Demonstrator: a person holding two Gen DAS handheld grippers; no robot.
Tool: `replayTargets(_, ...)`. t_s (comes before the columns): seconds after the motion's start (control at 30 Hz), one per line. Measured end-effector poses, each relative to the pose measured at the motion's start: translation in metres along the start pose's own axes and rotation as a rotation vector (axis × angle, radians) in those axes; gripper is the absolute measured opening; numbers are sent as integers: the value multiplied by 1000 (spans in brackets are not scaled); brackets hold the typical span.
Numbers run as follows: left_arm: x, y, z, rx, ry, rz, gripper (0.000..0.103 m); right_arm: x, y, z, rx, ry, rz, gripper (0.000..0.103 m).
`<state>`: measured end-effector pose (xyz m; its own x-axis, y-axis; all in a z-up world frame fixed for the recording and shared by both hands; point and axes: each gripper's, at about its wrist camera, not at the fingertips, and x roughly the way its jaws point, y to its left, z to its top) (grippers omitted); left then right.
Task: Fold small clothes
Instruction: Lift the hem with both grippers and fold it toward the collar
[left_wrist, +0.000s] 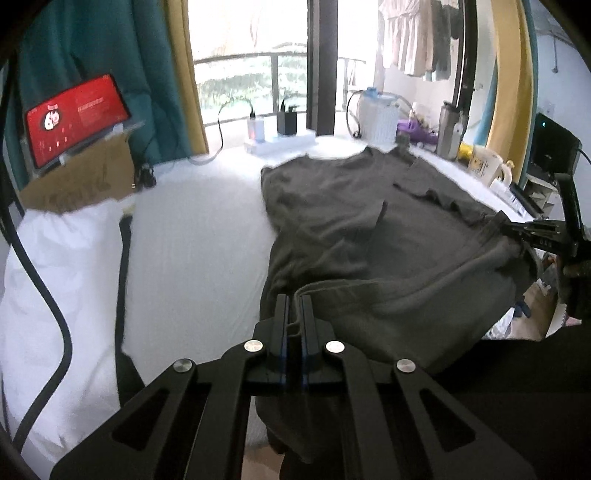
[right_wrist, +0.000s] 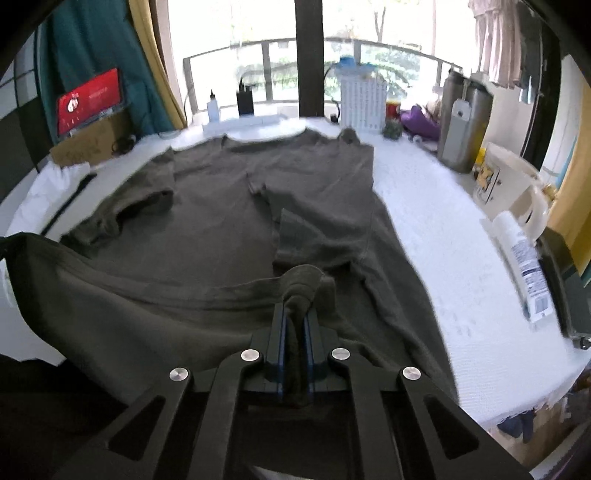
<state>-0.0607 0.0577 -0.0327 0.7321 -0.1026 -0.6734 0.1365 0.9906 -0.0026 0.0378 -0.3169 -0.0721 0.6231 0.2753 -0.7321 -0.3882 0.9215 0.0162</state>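
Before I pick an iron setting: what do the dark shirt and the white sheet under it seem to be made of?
Shirt: looks like soft matte knit, probably cotton jersey; it drapes limply and bunches in folds between the right tongs, with no sheen. Sheet: white woven or quilted cloth, seemingly cotton; a faint textured pattern shows, though blur leaves the weave unclear.
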Motion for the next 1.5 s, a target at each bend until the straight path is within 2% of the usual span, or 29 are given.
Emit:
replayTargets(0.3, -22, -13, 34, 37, -117, -2, 3, -48, -13, 21, 14, -131, -47, 8)
replayTargets(0.5, -26, -15, 53, 50, -180, -6, 3, -66, -24, 27, 26, -181, -80, 8)
replayTargets(0.73, -20, -12, 82, 26, -257, -28, 3, -68, -34, 39, 31, -208, -120, 8)
replayTargets(1.03, 1, -9, 102, 24, -266, -30, 3, -59, -40, 62, 39, -237, -132, 8)
replayTargets(1.5, 29, 4, 131, 26, -239, -36, 3, -36, -47, 98, 50, -228, -129, 8)
